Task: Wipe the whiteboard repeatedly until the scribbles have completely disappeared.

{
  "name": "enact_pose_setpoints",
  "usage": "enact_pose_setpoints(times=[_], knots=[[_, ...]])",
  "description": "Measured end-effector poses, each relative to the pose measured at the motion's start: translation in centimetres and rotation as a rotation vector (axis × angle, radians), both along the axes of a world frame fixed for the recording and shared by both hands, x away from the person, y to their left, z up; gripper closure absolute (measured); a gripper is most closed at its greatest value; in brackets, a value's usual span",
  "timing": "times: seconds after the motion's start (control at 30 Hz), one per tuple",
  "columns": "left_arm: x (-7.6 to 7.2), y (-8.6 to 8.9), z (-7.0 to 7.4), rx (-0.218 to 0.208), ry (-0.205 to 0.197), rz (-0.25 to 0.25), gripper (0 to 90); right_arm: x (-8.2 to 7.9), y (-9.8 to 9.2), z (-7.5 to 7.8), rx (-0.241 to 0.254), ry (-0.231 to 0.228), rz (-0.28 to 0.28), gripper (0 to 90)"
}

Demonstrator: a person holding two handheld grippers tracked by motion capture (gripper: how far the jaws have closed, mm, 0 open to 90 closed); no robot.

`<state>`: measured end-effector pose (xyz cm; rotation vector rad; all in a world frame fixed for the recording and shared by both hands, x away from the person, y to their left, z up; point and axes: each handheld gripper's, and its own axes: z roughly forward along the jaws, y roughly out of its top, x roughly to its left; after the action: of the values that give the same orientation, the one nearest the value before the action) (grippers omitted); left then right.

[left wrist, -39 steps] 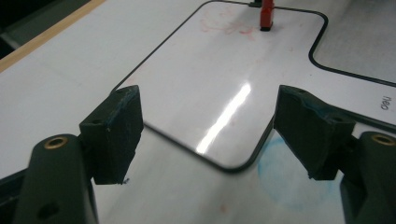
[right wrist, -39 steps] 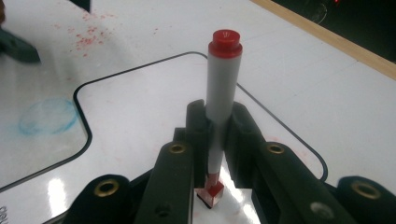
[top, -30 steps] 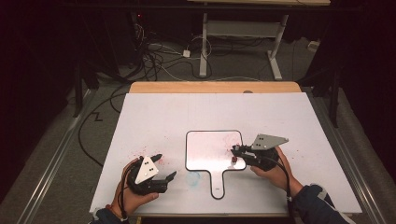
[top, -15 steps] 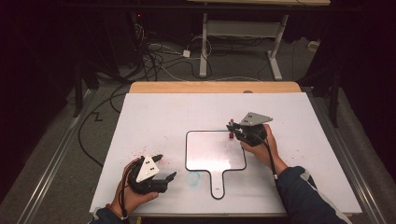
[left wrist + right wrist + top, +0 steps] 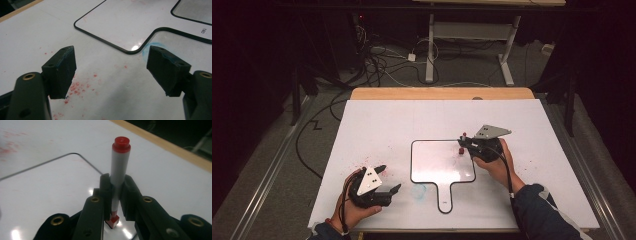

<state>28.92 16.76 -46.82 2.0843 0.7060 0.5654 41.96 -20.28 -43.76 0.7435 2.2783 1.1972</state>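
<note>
Red marker stands upright, clamped in your right gripper over the whiteboard; left gripper gapes, empty.

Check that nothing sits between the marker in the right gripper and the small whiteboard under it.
Nothing visible does. The right gripper holds the marker upright, red tip down over the whiteboard, whose surface there is bare.

The room is dark. A grey carpeted floor carries tangled black and white cables. A white-legged desk frame stands behind the white-topped, wood-edged table.
</note>
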Motion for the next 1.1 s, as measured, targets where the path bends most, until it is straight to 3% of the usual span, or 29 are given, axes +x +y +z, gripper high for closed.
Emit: enact_pose_setpoints(times=[0.07, 0.17, 0.37, 0.47, 0.57, 0.67, 0.87, 0.97, 1.1], knots=[[0.0, -0.1, 0.0, 0.001, 0.0, -0.001, 22.5, 0.6, -0.3, -0.1, -0.032, -0.041, -0.053, 81.6], [0.1, -0.1, -0.1, -0.001, 0.004, -0.001, 22.5, 1.1, -1.0, -0.1, -0.012, -0.032, -0.101, 81.6], [0.1, 0.0, -0.1, -0.005, 0.007, 0.001, 22.5, -1.0, -0.3, -0.2, 0.06, 0.045, 0.017, 81.6], [0.0, 0.0, 0.0, -0.004, 0.005, -0.003, 22.5, -1.2, -0.1, -0.1, 0.043, 0.038, 0.015, 81.6], [0.0, -0.1, 0.0, -0.001, 0.005, -0.004, 22.5, -0.6, -0.5, 0.0, -0.034, -0.032, -0.07, 81.6], [0.0, -0.1, 0.0, -0.004, 0.005, -0.003, 22.5, -0.2, -0.8, -0.1, -0.03, -0.038, -0.108, 81.6], [0.1, -0.1, 0.0, -0.003, 0.011, -0.004, 22.5, -1.8, 0.9, -0.2, 0.052, 0.053, 0.053, 81.5], [0.0, -0.1, 0.1, -0.015, 0.009, -0.006, 22.5, -2.7, 1.9, -0.2, 0.048, 0.061, 0.113, 81.6], [-0.1, -0.1, 0.1, -0.018, 0.006, -0.008, 22.5, -3.2, 2.1, -0.2, 0.037, 0.055, 0.147, 81.6]])
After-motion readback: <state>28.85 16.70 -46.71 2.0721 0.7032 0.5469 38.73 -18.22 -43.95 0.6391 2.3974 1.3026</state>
